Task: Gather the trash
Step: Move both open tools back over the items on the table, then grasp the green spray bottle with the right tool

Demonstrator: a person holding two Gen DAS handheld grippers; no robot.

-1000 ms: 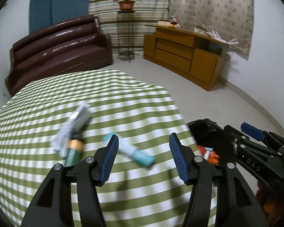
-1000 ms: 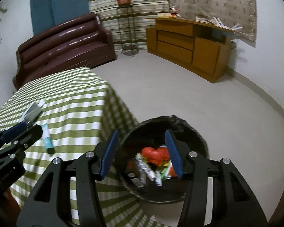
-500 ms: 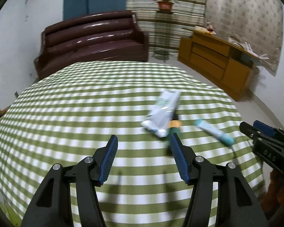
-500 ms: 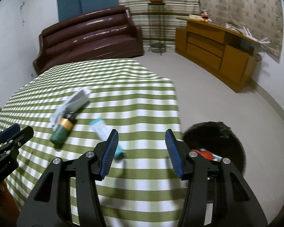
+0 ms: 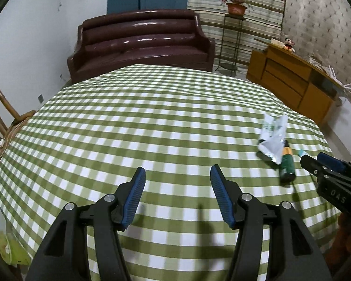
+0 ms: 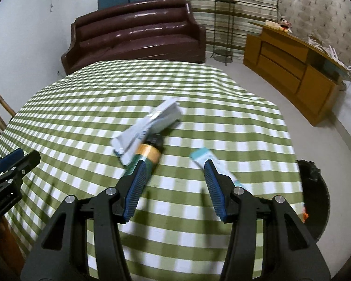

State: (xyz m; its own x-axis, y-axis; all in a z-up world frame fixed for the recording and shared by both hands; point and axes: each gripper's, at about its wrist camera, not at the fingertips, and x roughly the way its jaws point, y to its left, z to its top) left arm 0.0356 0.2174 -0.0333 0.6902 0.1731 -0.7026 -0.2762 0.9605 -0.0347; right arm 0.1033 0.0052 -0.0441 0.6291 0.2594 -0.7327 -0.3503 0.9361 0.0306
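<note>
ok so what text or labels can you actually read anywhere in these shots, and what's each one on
"DAS": pale letters on the black body of the right gripper, seen in the left wrist view; the first letter is unclear.
Crumpled wrapper: green print, too blurred to read.
Green bottle: orange band, no legible text.
Teal and white tube: print too small to read.
Nothing else is readable.

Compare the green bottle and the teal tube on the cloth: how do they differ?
The green bottle is dark with an orange band; the teal tube is pale and flat. The bottle's neck lies under the crumpled wrapper; the tube lies apart, nearer the bin. Both lie flat, and the right gripper is open above them.
</note>
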